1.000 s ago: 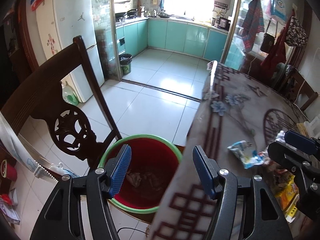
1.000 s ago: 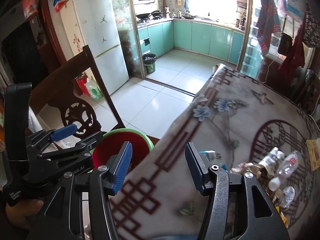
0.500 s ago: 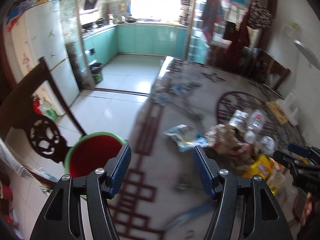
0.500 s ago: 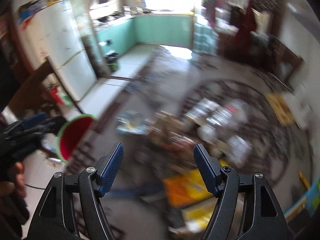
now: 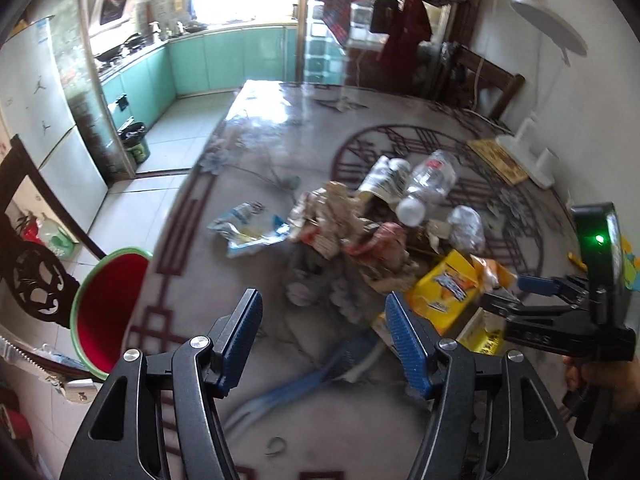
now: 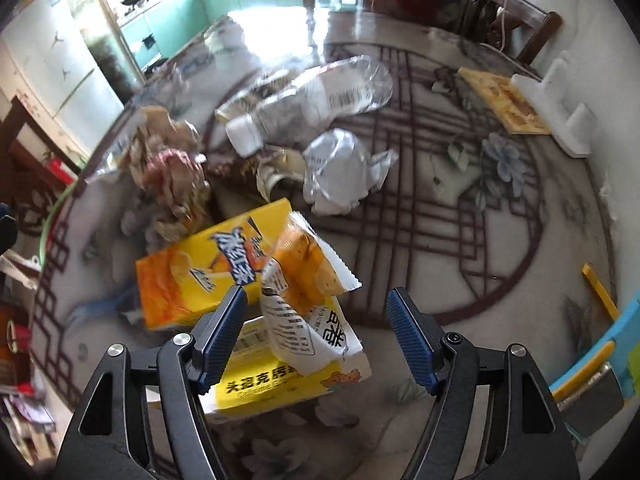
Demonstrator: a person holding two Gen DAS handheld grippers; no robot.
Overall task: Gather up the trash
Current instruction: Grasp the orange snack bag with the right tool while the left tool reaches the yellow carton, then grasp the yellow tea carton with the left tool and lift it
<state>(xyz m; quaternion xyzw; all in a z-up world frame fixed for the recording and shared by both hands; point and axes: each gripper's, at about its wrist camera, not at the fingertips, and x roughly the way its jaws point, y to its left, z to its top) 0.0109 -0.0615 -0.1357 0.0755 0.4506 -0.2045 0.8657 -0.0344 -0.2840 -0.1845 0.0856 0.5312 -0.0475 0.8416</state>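
R gripper (image 6: 316, 336) jaws apart, low over torn orange snack wrapper (image 6: 304, 276) lying on yellow boxes (image 6: 196, 272) on table (image 6: 460, 240). L gripper (image 5: 322, 338) jaws apart above tabletop, nr trash pile w/ plastic bottle (image 5: 430, 184). Red bucket (image 5: 108, 308) sits beside table's left edge.

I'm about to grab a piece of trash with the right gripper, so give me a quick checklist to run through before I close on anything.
1. Right gripper open: ok, jaws spread wide.
2. Target lined up: ok, the orange-and-white snack wrapper sits between the jaws, on top of the yellow boxes.
3. Only one item in the grasp: cannot tell, the wrapper rests on the lower yellow box.
4. Left gripper free: ok, open and empty above the table.
5. Bin reachable: ok, the red bucket stands at the table's left edge.
6. Image sharpness: not ok, both views are blurred.
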